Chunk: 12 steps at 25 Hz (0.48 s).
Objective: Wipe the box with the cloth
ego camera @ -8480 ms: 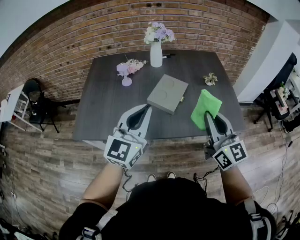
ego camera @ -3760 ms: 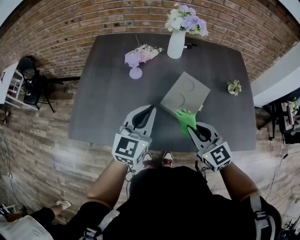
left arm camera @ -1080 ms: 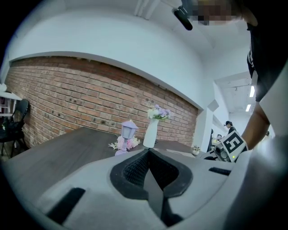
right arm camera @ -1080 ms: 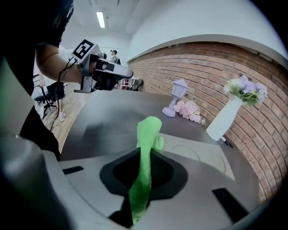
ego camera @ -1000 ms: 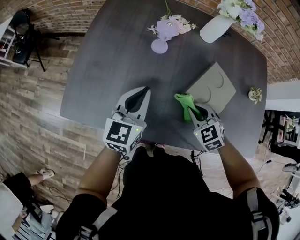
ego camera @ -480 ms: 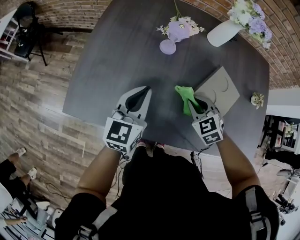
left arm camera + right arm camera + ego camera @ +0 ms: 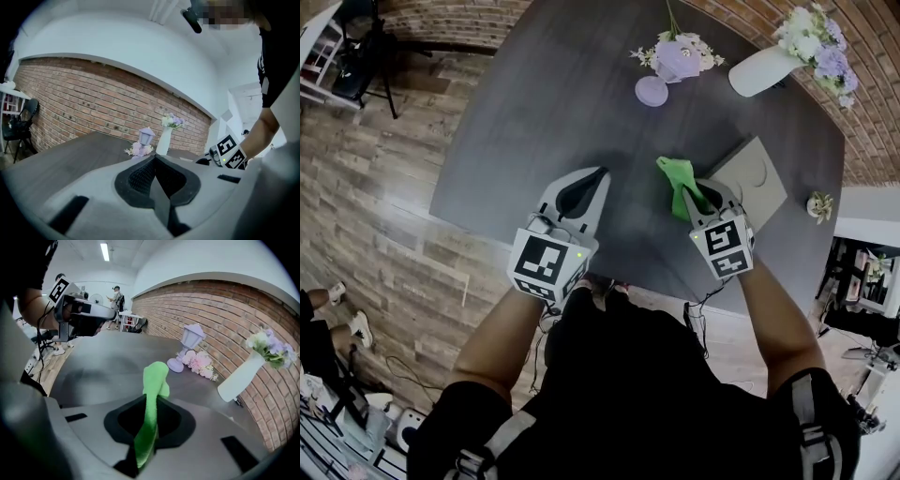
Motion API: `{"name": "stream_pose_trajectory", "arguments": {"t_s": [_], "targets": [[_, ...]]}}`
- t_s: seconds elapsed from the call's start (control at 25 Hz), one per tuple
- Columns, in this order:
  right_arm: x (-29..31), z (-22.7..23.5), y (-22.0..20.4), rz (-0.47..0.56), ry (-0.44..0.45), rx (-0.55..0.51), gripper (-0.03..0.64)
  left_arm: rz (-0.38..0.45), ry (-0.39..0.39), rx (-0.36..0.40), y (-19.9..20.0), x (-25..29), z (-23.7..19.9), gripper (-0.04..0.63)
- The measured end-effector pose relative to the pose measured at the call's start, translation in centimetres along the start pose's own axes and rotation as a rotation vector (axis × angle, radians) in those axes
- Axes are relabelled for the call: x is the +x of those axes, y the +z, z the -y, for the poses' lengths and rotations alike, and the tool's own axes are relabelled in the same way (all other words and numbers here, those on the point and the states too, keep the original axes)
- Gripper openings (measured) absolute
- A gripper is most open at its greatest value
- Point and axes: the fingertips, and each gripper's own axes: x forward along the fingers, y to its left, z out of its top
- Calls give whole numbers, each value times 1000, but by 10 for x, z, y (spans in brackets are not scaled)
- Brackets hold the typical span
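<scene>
While the right gripper (image 7: 697, 195) is clamped on the green cloth (image 7: 677, 177), which sticks out toward 11 o'clock, the box (image 7: 757, 175) lies on the surface (image 7: 534, 112) just beside it at 2 o'clock. The left gripper (image 7: 597, 175), jaws together and empty, hovers at its 9 o'clock.

Left gripper (image 7: 600, 172), right gripper (image 7: 700, 187): grey shells, black-white marker cubes (image 7: 546, 265); black top (image 7: 628, 375), grey shoulder straps (image 7: 492, 450).

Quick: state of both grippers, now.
Left gripper: closed, fingers together, holding nothing.
Right gripper: closed on the green cloth.
</scene>
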Motion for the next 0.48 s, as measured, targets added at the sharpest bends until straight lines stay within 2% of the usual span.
{"name": "stream_pose_trajectory", "arguments": {"t_s": [0.48], "targets": [[19, 11, 16, -71, 32, -5, 38, 20, 2, -5, 7, -7, -15, 9]]}}
